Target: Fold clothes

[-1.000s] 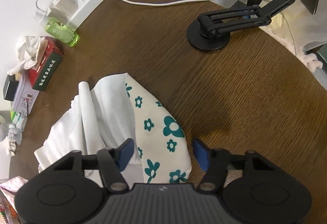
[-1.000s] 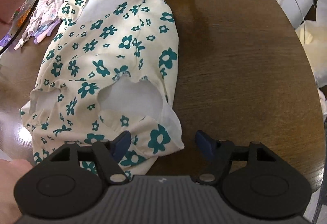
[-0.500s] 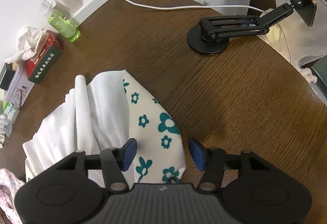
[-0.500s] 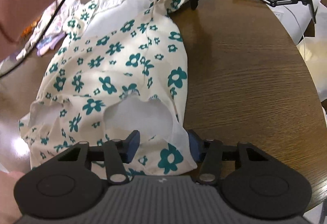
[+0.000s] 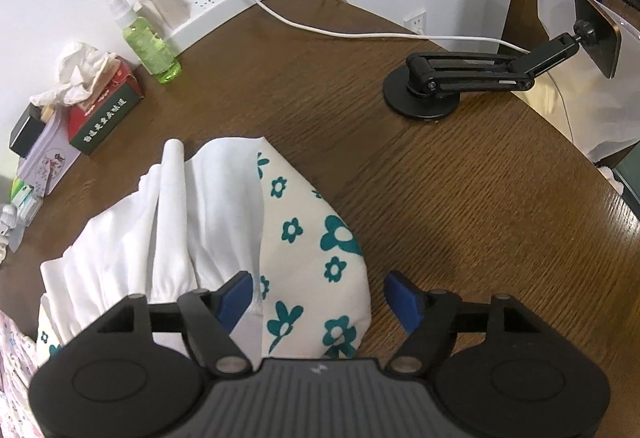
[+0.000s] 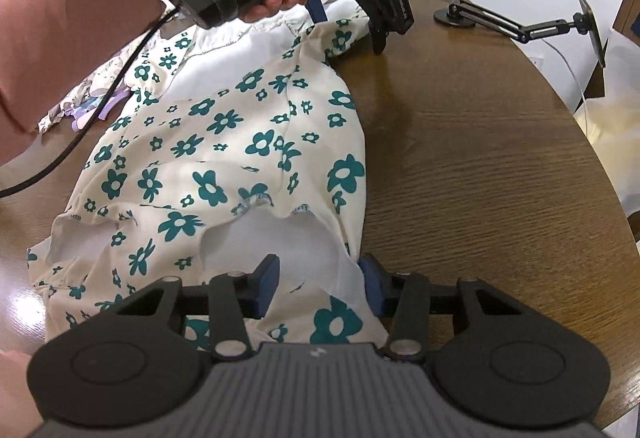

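A cream garment with teal flowers (image 6: pixel 240 158) lies spread on the round wooden table (image 6: pixel 480 166). Its far end with white lining shows in the left wrist view (image 5: pixel 304 238). My left gripper (image 5: pixel 320 294) is open, its blue-padded jaws straddling the garment's far corner; it also shows in the right wrist view (image 6: pixel 344 22), held by a hand. My right gripper (image 6: pixel 320 278) has its jaws narrowed around the near edge by the neck opening, with cloth between them and a gap still visible.
A black phone-holder arm (image 5: pixel 460 78) stands at the far right of the table. A green bottle (image 5: pixel 148 42), a tissue box (image 5: pixel 100 106), a white power strip (image 5: pixel 208 14) and cables sit along the far left edge. Another patterned cloth (image 6: pixel 92 98) lies left.
Both grippers moved forward over the garment's edges. The right jaws narrowed around the near edge. The left gripper stayed open at the far corner.
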Tool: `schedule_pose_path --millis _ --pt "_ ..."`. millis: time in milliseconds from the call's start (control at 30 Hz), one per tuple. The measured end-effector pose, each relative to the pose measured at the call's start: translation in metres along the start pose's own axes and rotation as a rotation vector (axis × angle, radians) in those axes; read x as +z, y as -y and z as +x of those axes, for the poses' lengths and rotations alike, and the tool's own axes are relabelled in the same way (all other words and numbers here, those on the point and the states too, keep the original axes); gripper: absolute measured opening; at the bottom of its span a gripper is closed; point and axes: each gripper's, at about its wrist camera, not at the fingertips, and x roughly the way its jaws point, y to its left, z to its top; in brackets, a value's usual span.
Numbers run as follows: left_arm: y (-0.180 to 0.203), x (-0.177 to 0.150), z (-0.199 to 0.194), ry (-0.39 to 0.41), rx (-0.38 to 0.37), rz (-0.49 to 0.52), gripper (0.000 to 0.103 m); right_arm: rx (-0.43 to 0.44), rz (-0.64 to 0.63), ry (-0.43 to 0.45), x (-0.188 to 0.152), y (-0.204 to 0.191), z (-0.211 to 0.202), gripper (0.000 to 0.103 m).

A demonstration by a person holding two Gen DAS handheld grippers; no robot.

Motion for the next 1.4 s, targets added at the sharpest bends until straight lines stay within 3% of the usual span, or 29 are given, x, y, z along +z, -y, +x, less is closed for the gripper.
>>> schedule_pose_path --millis 233,367,433,533,600,700,1100,1300,1400 --pt "0.001 -0.002 0.001 0.010 0.010 -0.011 0.074 0.006 0.025 0.027 -0.004 0.002 -0.002 0.045" --pt "0.004 -0.002 0.001 0.014 0.028 -0.010 0.074 0.007 0.047 0.033 -0.005 0.004 -0.004 0.033" --pt "0.006 -0.002 -0.001 0.027 0.039 -0.004 0.065 0.009 0.060 0.035 -0.006 0.005 -0.004 0.027" --pt "0.009 -0.003 -0.002 0.039 0.056 0.009 0.042 0.018 0.078 0.037 -0.007 0.008 -0.004 0.019" --pt "0.009 -0.003 -0.001 0.041 0.052 0.009 0.017 0.021 0.084 0.039 -0.008 0.010 -0.005 0.012" --pt "0.005 -0.006 -0.002 0.060 0.036 0.008 0.006 0.025 0.082 0.049 -0.007 0.010 -0.008 0.006" --pt "-0.032 -0.016 -0.032 0.171 -0.024 -0.081 0.003 0.007 0.003 0.115 -0.001 -0.011 -0.026 0.004" --pt "-0.073 -0.035 -0.056 0.245 -0.090 -0.167 0.003 -0.002 -0.131 0.181 0.009 -0.045 -0.050 0.004" --pt "-0.098 -0.051 -0.060 0.260 -0.126 -0.219 0.003 -0.009 -0.213 0.168 0.012 -0.069 -0.049 0.004"
